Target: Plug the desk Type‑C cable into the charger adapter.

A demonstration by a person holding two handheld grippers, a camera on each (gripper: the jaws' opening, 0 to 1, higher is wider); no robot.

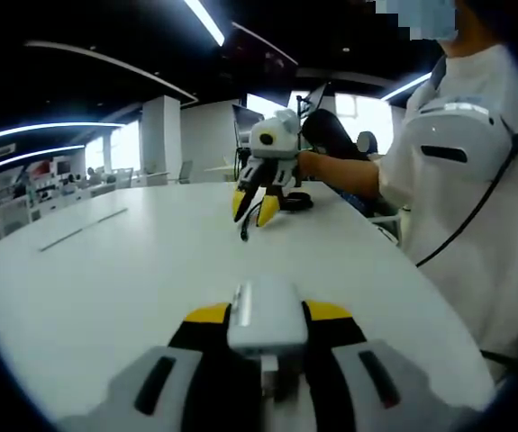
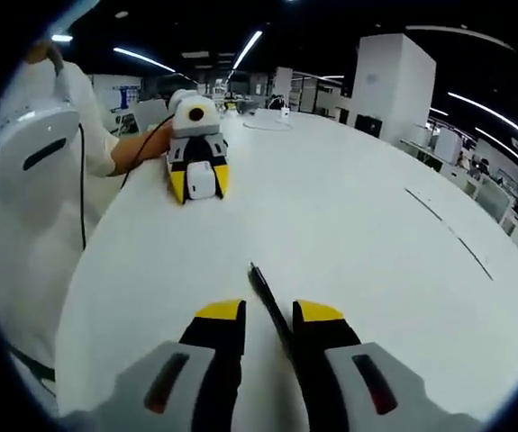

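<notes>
While the left gripper (image 1: pixel 268 328) clamps the charger adapter (image 1: pixel 266 317), the right gripper's (image 2: pixel 270 317) fingers pinch the Type‑C cable (image 2: pixel 272 308).

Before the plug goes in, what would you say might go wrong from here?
1. The right tongs grip the black cable behind its tip, so the free end may flex and miss the port.
2. The white charger is only pinched in the left tongs and may twist when pushed.

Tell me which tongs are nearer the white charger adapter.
Left. The left tongs are shut on the charger adapter. The right tongs grip the black cable across the table, apart from it.
</notes>
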